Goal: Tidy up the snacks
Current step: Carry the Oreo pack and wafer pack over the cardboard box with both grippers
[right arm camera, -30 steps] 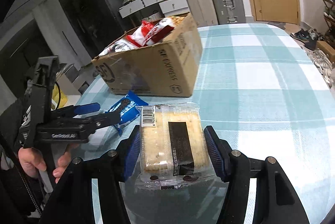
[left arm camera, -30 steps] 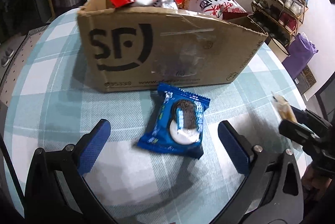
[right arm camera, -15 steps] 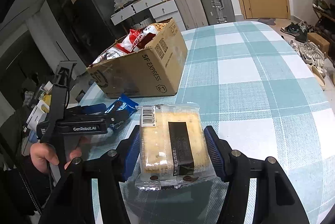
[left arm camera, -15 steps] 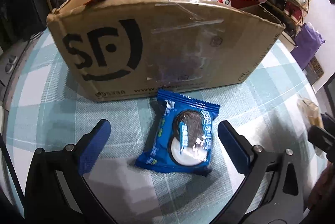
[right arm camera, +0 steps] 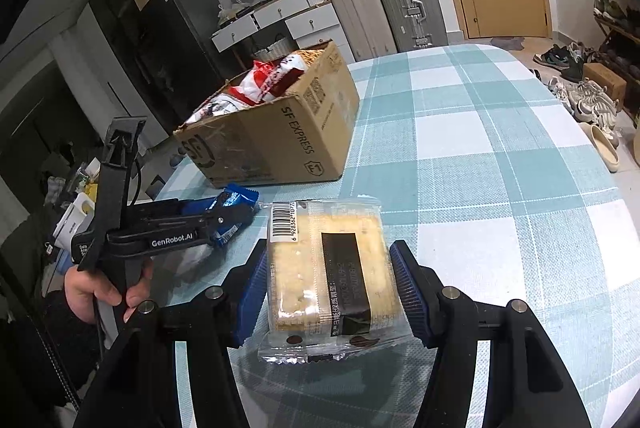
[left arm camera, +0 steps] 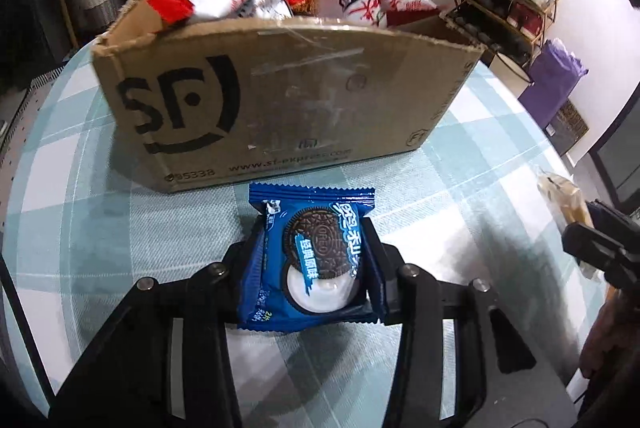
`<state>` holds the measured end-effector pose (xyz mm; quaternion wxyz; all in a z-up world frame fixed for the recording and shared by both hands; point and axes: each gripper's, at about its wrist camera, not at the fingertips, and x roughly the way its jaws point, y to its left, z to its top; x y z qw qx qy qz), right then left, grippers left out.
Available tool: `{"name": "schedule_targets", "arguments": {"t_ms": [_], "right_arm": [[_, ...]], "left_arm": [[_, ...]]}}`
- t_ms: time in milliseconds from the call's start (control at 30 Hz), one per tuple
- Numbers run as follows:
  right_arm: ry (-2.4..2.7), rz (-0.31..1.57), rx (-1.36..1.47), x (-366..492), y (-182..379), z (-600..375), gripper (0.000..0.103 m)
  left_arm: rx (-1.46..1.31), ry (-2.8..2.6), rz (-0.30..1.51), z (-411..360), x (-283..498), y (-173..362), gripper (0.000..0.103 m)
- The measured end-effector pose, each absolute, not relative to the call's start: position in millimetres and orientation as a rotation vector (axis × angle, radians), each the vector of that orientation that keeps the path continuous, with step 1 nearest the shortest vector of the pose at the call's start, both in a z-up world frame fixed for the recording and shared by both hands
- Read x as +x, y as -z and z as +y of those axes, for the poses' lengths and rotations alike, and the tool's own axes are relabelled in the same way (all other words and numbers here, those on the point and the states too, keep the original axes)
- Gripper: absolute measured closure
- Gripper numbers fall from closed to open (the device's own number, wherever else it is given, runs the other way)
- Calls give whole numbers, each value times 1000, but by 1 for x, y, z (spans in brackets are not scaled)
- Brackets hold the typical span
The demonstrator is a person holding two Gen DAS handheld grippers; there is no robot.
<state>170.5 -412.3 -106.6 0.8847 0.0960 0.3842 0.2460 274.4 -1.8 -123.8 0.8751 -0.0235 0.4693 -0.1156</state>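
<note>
The left gripper (left arm camera: 314, 268) has just been closing and now pinches the blue Oreo packet (left arm camera: 310, 262) by its 2 side edges, just in front of the cardboard box (left arm camera: 280, 108), probably so the flat packet can be lifted over the box wall. The right gripper (right arm camera: 328, 288) clamps a clear-wrapped cracker pack (right arm camera: 332, 280) across its width, nearer the camera than the box and clear of the checked tablecloth (right arm camera: 500, 168), seemingly waiting its turn to join the snacks already piled inside.

Glossy blue foil packet (left arm camera: 312, 260); matt cardboard box (left arm camera: 280, 100); woven checked tablecloth (right arm camera: 500, 188).
</note>
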Motion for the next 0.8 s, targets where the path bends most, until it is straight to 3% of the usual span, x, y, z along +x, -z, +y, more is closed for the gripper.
{"name": "schedule_targets", "arguments": {"t_ms": [800], "right_arm": [[-607,660,148,146,31,-372,43]], "left_arm": [[-33,270,862,36,202,16,63]]}}
